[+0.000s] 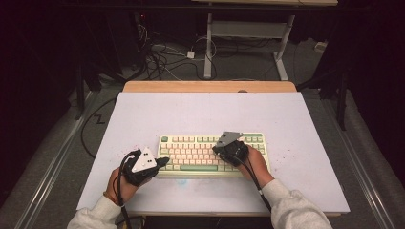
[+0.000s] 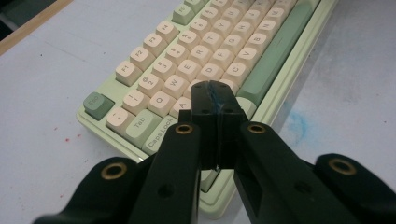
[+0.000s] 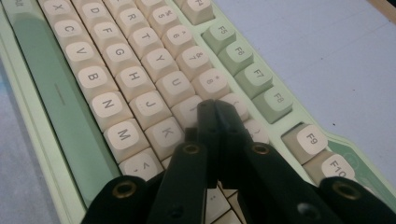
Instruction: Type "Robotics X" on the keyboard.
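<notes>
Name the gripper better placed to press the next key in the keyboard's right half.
Right. The right gripper hangs over the keyboard with shut jaws above the keys right of J and K. The left gripper sits at the keyboard's left end, near Caps Lock.

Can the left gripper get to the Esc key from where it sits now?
Probably yes. The left gripper, jaws shut, hovers over the keyboard's left end near the A key. The green Esc key lies just off to the side, with nothing standing between; the right gripper is over the far half.
</notes>
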### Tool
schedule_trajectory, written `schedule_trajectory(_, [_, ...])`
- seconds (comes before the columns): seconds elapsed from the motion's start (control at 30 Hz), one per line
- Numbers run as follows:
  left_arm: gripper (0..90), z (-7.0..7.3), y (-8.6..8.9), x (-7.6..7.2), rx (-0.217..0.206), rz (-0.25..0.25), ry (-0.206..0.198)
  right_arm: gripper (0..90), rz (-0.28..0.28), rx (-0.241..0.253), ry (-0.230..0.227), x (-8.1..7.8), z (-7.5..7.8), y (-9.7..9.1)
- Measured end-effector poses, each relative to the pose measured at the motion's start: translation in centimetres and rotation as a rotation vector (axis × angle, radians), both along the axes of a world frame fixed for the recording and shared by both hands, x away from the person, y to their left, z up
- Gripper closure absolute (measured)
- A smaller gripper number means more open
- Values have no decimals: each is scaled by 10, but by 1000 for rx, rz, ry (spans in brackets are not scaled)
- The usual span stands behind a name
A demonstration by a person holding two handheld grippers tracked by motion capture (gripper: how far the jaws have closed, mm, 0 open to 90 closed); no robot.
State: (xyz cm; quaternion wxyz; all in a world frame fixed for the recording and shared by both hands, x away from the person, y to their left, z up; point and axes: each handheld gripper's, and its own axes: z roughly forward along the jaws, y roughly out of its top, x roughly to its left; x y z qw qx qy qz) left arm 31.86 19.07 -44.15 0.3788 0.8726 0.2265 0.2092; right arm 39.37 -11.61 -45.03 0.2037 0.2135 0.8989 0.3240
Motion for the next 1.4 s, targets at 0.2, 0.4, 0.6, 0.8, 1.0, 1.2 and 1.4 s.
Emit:
schedule_trajectory(0.2, [874, 0, 0, 0, -1, 0, 3, 900, 0, 24, -22, -4, 6, -4])
schedule_trajectory(0.4, [874, -1, -1, 0, 2, 1, 3, 900, -3, 53, -41, -10, 12, -7])
schedule_trajectory(0.6, [874, -1, -1, 1, -2, 3, 7, 900, -7, 86, -52, -13, 17, -13])
schedule_trajectory(0.8, [874, -1, -1, 2, 4, 3, 4, 900, -10, 112, -59, -17, 21, -18])
schedule_trajectory(1.0, [874, 1, 1, 2, 4, 11, -11, 900, -6, 124, -64, -22, 24, -21])
schedule_trajectory(1.2, [874, 2, 1, 2, 3, 11, -13, 900, -3, 132, -77, -26, 28, -26])
schedule_trajectory(1.4, [873, 1, 0, 1, 3, 10, -11, 900, -5, 145, -86, -30, 31, -29])
